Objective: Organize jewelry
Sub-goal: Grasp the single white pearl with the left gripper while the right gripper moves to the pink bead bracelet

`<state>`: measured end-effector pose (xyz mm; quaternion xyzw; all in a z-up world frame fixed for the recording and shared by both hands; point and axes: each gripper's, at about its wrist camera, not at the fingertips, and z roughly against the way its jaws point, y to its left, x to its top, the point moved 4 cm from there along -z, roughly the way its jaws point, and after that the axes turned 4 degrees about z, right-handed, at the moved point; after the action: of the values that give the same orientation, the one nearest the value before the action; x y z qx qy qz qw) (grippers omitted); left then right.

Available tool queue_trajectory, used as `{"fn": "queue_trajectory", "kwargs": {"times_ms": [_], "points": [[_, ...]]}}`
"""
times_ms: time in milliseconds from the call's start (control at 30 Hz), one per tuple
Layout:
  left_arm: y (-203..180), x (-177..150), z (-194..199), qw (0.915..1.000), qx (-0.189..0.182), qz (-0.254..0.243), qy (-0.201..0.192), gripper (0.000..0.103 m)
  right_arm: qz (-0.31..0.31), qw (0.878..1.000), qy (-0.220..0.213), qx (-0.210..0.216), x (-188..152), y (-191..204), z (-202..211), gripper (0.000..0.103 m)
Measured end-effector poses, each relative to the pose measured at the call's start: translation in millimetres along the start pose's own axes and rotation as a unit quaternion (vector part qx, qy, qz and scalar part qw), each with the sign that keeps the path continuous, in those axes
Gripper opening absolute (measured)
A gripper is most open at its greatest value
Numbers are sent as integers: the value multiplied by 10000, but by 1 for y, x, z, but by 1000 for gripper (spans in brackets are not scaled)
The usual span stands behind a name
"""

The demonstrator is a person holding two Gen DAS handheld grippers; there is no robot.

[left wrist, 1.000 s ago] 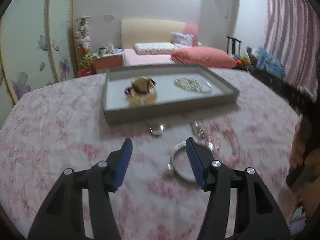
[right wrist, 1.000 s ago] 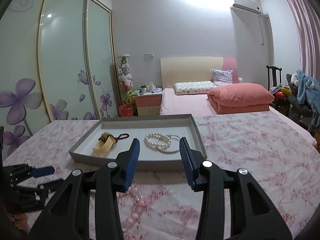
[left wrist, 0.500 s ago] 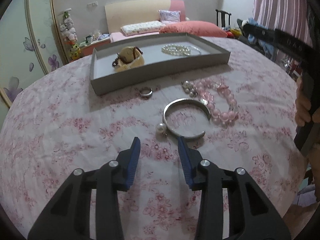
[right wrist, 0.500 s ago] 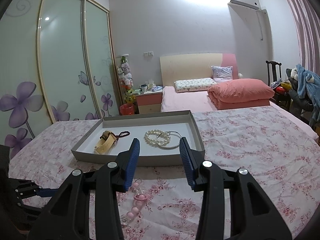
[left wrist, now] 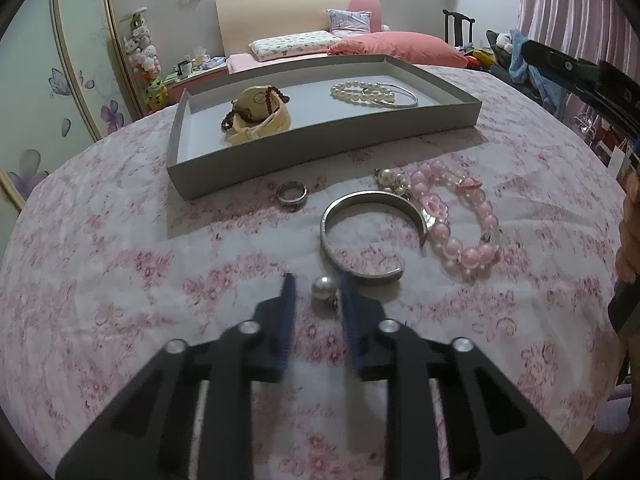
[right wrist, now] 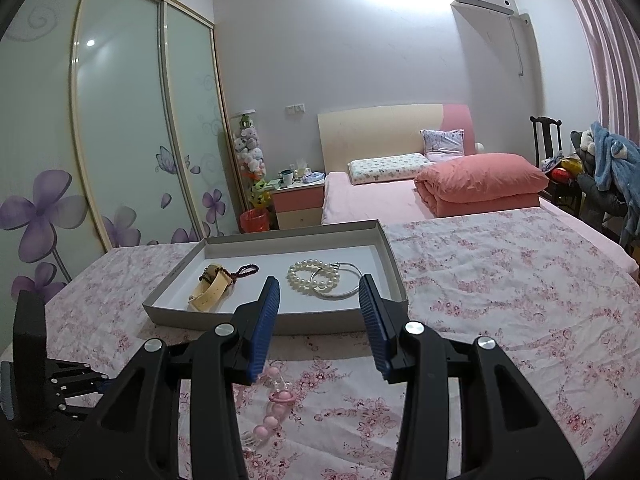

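Pearl earring [left wrist: 325,289] sits between the blue pads of the left hand-held gripper [left wrist: 317,294], whose jaws are closing around it; the pads look close to the bead, but motion blur hides whether they press on it yet. The earring lies on the flowered tabletop cloth [left wrist: 120,280], just at seven o'clock of the open silver bangle [left wrist: 370,232]. A silver ring [left wrist: 293,195] lies at eleven o'clock of the bangle, the pink bead bracelet [left wrist: 460,220] at three o'clock, and the grey tray [left wrist: 320,136] beyond at twelve o'clock, already holding a pearl bracelet [left wrist: 362,91] and a cream strap [left wrist: 260,118].

The right hand-held gripper [right wrist: 319,300] hovers with its jaws apart and nothing between them, pointed at the tray.

The likely trouble is the bead's roundness: a small hard sphere may squirt out forward as the pads meet it off-centre, and it could roll under the bangle. The right pad also stands close to the bangle's end and may drag it. The soft cloth could bunch up into the pinch.
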<state>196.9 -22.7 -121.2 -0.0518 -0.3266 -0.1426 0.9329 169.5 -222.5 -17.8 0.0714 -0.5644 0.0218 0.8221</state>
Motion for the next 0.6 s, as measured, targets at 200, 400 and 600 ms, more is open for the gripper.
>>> {"fn": "queue_trajectory", "kwargs": {"times_ms": [200, 400, 600], "points": [[7, 1, 0, 9998, 145, 106, -16, 14, 1, 10000, 29, -21, -2, -1, -1, 45], [41, 1, 16, 9975, 392, 516, -266, 14, -5, 9994, 338, 105, -9, -4, -6, 45], [65, 10, 42, 9921, 499, 887, -729, 14, 337, 9907, 1284, 311, -31, 13, -27, 45]]}}
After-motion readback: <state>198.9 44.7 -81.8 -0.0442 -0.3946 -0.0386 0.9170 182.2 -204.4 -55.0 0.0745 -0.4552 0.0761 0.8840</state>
